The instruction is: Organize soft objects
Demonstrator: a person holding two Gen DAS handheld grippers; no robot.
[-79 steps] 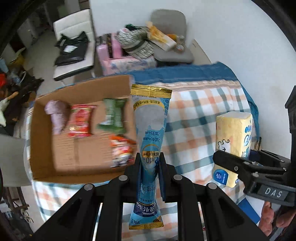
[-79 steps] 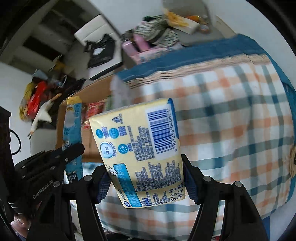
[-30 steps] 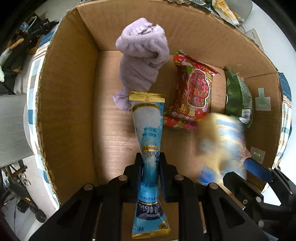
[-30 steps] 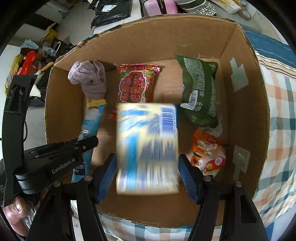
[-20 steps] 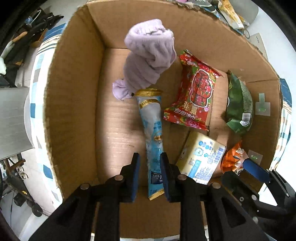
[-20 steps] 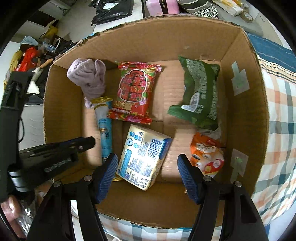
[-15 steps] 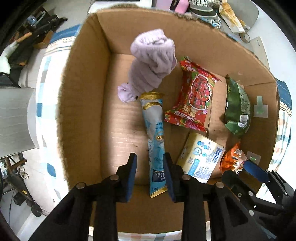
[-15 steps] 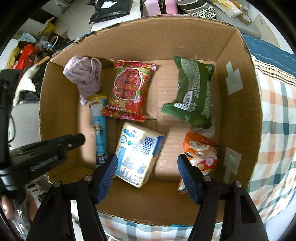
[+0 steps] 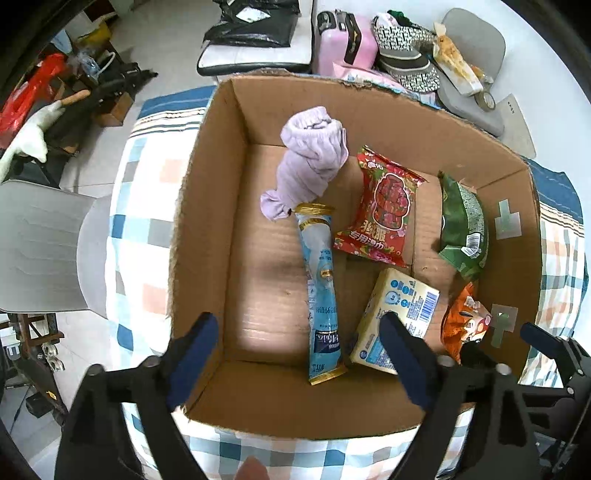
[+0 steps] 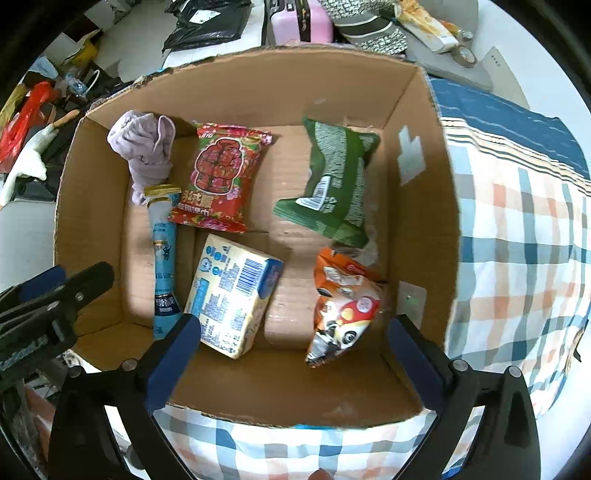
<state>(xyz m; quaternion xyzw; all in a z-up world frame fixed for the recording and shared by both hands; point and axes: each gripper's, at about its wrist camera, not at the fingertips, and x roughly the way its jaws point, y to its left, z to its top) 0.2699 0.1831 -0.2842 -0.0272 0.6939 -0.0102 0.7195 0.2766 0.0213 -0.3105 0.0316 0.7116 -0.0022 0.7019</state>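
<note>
A cardboard box (image 9: 207,206) (image 10: 417,192) sits on a checked cloth. Inside lie a long blue packet (image 9: 321,280) (image 10: 164,266), a yellow tissue pack (image 9: 395,317) (image 10: 232,291), a purple rolled cloth (image 9: 306,162) (image 10: 147,155), a red packet (image 9: 380,206) (image 10: 218,177), a green packet (image 9: 463,232) (image 10: 332,184) and an orange packet (image 9: 465,321) (image 10: 343,302). My left gripper (image 9: 295,354) is open and empty above the box's near edge. My right gripper (image 10: 291,350) is open and empty above the near edge too. The left gripper also shows in the right wrist view (image 10: 55,291).
The checked cloth (image 10: 517,240) covers the surface to the right of the box. Behind the box are a pink case (image 9: 343,44), a grey chair (image 9: 472,48) with hats and packets, and a white chair with a black bag (image 9: 255,33). Clutter lies on the floor at left.
Both grippers carried their packs over the box, opened and dropped them inside. Since then both have drawn back and up, jaws spread wider.
</note>
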